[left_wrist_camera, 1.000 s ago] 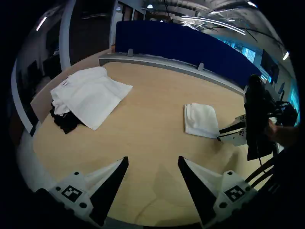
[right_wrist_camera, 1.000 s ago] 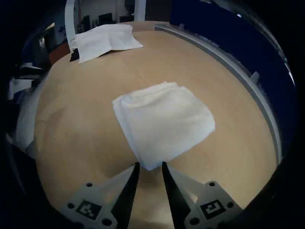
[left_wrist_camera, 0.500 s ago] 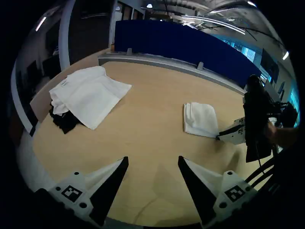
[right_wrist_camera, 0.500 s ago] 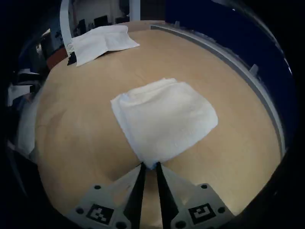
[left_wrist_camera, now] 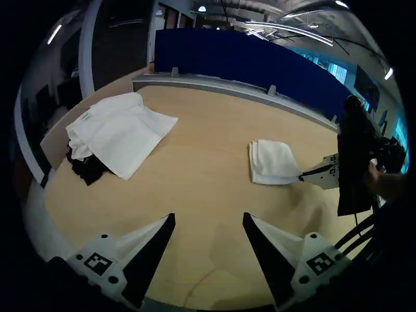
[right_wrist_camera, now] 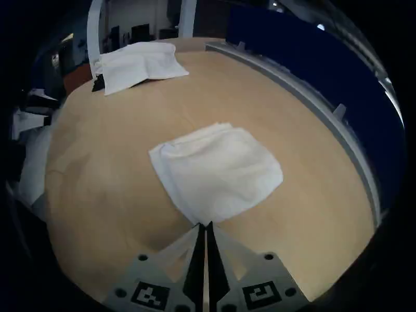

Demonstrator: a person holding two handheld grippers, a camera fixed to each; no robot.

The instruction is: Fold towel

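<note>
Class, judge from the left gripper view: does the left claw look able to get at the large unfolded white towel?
Probably yes. The left claw is open and empty, and bare pale wooden tabletop lies between it and the large unfolded white towel; nothing stands in the way.

The pale wooden worktop (left_wrist_camera: 208, 156) carries a loose heap of white cloth (left_wrist_camera: 122, 130) near its far left corner. The heap lies partly over a dark cloth (left_wrist_camera: 88, 169) at the left edge. A grey rail (left_wrist_camera: 218, 87) runs along the far edge, with a blue partition (left_wrist_camera: 234, 54) behind it.
</note>
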